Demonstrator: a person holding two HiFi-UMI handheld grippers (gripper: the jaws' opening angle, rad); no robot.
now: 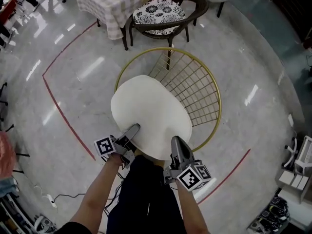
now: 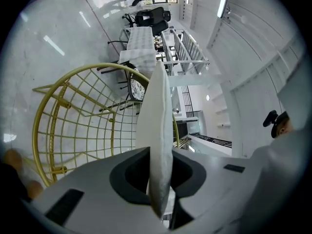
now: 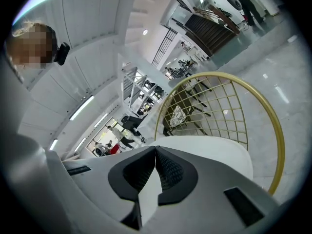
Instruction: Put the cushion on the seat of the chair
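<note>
A white oval cushion (image 1: 148, 116) hangs over the front of a round gold wire chair (image 1: 197, 84). I hold it by its near edge from both sides. My left gripper (image 1: 132, 129) is shut on the cushion's near-left edge, and my right gripper (image 1: 175, 141) is shut on its near-right edge. In the left gripper view the cushion (image 2: 157, 111) stands edge-on between the jaws of the left gripper (image 2: 159, 152), with the gold wire chair (image 2: 73, 111) behind it. In the right gripper view the right gripper (image 3: 155, 156) pinches the cushion (image 3: 209, 152), and the chair (image 3: 275, 130) curves beyond.
A dark chair with a black-and-white flowered pad (image 1: 160, 11) stands just behind the gold chair, next to a table with a checked cloth (image 1: 109, 1). A red line (image 1: 61, 112) runs across the glossy floor. Cables (image 1: 53, 198) lie at the lower left, equipment (image 1: 298, 172) at the right.
</note>
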